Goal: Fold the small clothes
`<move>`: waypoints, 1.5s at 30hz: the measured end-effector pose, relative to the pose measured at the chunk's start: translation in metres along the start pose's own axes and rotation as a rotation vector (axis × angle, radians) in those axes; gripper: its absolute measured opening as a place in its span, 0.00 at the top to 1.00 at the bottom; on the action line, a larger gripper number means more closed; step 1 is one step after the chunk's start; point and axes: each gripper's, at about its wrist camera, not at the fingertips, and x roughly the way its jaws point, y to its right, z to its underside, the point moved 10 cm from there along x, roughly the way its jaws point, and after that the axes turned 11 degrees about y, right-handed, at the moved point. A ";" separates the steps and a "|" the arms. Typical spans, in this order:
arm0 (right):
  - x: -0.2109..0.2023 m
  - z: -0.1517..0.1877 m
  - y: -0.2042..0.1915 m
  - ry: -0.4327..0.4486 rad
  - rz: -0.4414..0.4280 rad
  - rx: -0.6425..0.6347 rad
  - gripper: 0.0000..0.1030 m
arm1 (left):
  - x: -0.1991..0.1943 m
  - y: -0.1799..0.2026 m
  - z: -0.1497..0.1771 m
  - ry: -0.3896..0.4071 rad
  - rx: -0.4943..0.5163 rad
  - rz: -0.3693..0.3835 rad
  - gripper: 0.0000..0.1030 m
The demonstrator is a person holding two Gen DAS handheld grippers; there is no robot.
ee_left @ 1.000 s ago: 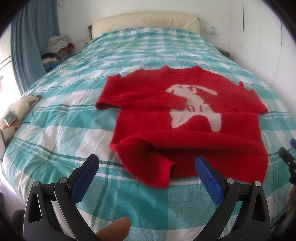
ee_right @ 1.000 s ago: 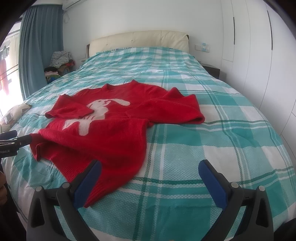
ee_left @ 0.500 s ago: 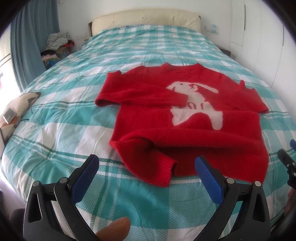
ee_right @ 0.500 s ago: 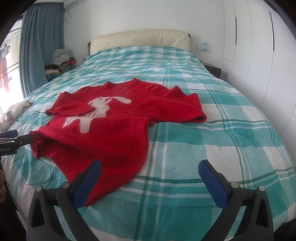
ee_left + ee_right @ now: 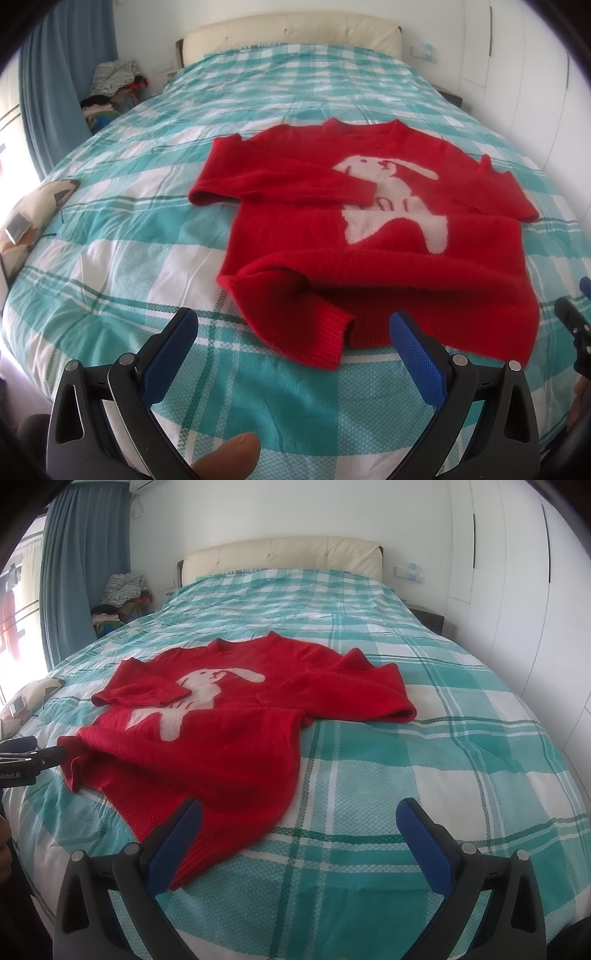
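The sweater is lying flat on the bed, collar toward the headboard and hem toward both grippers, its 2 sleeves lying folded across its body, with a pillow resting at the bed's left edge and a clothes pile sitting beyond it.

A red knitted sweater with a white rabbit lies on the teal-and-white checked bedspread — right gripper spread wide, holding nothing.
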 end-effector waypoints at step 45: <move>0.005 0.009 -0.002 -0.037 -0.002 -0.005 0.00 | 0.033 0.033 0.069 -0.284 0.126 0.042 0.00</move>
